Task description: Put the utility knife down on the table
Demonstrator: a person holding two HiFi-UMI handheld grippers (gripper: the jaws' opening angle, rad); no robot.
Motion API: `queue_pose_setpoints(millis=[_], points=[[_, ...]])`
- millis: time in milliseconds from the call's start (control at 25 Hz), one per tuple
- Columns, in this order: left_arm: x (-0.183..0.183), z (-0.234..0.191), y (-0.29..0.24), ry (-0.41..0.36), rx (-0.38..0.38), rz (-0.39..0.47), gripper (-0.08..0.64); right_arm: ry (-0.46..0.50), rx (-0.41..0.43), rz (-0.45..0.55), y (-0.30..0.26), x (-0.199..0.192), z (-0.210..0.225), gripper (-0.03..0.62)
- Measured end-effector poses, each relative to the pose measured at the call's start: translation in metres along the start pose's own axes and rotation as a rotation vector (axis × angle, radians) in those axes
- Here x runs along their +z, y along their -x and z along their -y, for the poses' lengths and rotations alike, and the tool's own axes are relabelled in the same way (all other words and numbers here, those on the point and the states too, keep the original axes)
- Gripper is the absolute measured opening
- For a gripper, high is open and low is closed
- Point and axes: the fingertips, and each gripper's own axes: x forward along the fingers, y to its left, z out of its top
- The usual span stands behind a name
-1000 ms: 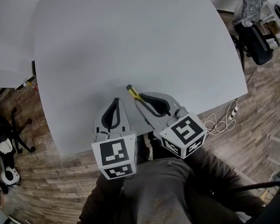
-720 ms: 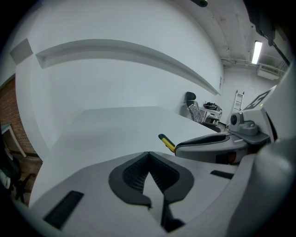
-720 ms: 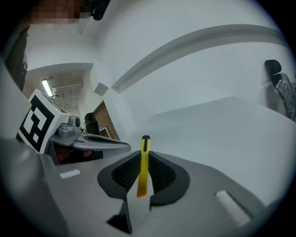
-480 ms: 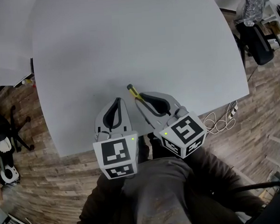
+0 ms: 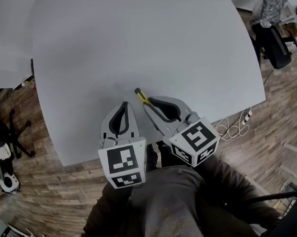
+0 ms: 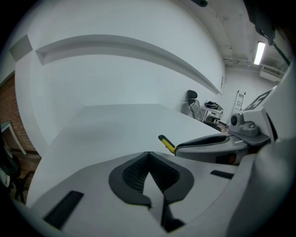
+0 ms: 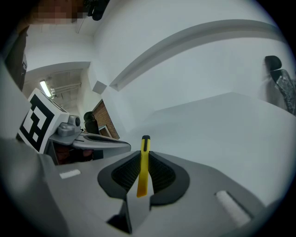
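right tongs (image 5: 146,101) were clenched on the yellow utility knife (image 5: 141,96), its slim body pinched between the ribbed pads (image 7: 157,172) with the black-capped end sticking out past the tips. left tongs (image 5: 123,106) sat just beside them, tips pressed together with nothing between. both hovered over the near edge of the grey tabletop (image 5: 133,41); whether the knife touched it could not be told. off the tabletop's right corner a white cable (image 5: 234,130) lay on the wood floor (image 5: 52,191), and a black office chair (image 5: 273,48) stood farther off.
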Motion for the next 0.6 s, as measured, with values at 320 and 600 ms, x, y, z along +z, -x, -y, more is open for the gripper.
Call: queue_pose_setpoints(millis=[320,600], points=[[-0.002,-0.004,-0.01,0.006,-0.003,-0.015,0.002,-0.011,0.0,-0.018,-0.009,-0.003,0.006,0.052],[-0.006,-0.012,-0.014,0.009,0.002,-0.025,0.002,-0.019,0.002,-0.033,-0.016,-0.01,0.006,0.052]])
